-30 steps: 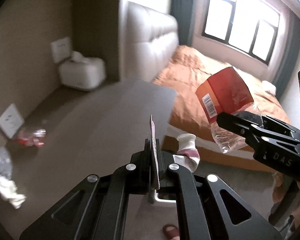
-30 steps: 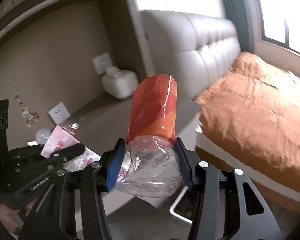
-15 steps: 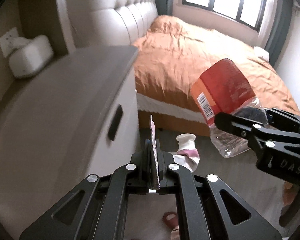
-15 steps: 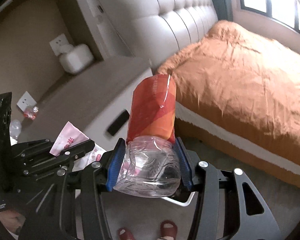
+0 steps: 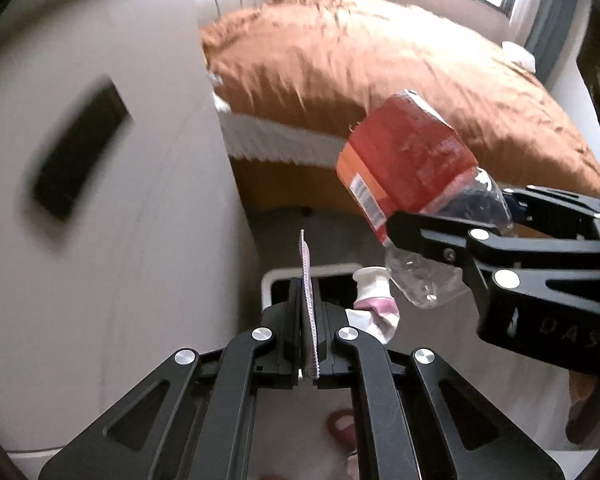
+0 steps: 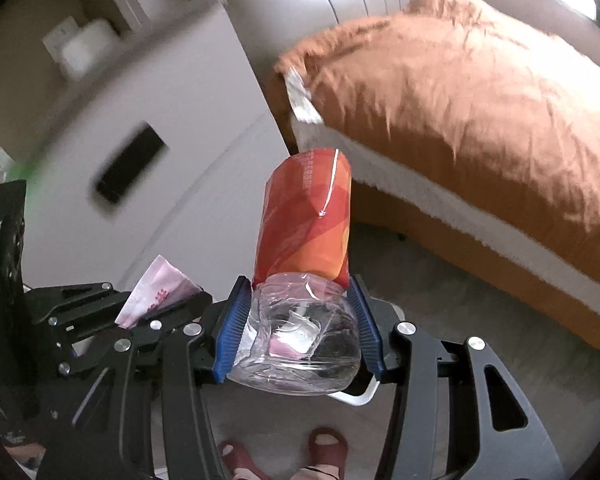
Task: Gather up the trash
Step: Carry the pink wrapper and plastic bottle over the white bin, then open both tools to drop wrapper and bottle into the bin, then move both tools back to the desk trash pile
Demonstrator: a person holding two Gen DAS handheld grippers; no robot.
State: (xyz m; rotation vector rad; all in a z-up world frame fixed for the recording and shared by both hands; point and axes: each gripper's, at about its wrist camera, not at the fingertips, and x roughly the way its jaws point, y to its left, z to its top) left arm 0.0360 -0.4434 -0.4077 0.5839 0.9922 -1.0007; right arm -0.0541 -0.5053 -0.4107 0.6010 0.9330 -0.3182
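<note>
My left gripper (image 5: pixel 309 292) is shut on a thin pink-and-white wrapper (image 5: pixel 306 264), seen edge-on here. In the right wrist view the same wrapper (image 6: pixel 160 288) sticks up from the left gripper (image 6: pixel 172 304). My right gripper (image 6: pixel 300 320) is shut on a crumpled clear plastic bottle (image 6: pixel 304 232) with a red-orange label, its blue pads pressing the clear part. The bottle (image 5: pixel 408 172) and right gripper (image 5: pixel 452 216) hang at the right of the left wrist view. Below both grippers stands a white-rimmed bin (image 5: pixel 276 276) holding a white-capped container (image 5: pixel 370 280).
A white cabinet (image 5: pixel 120 240) with a dark recessed handle (image 5: pixel 80 156) rises close on the left. A bed with an orange cover (image 5: pixel 380 60) fills the back and right. A person's feet in red slippers (image 6: pixel 328 444) stand on the floor below the grippers.
Both grippers have dropped from above the cabinet top to beside its front and tilted downward over the bin. Each keeps its hold on wrapper and bottle.
</note>
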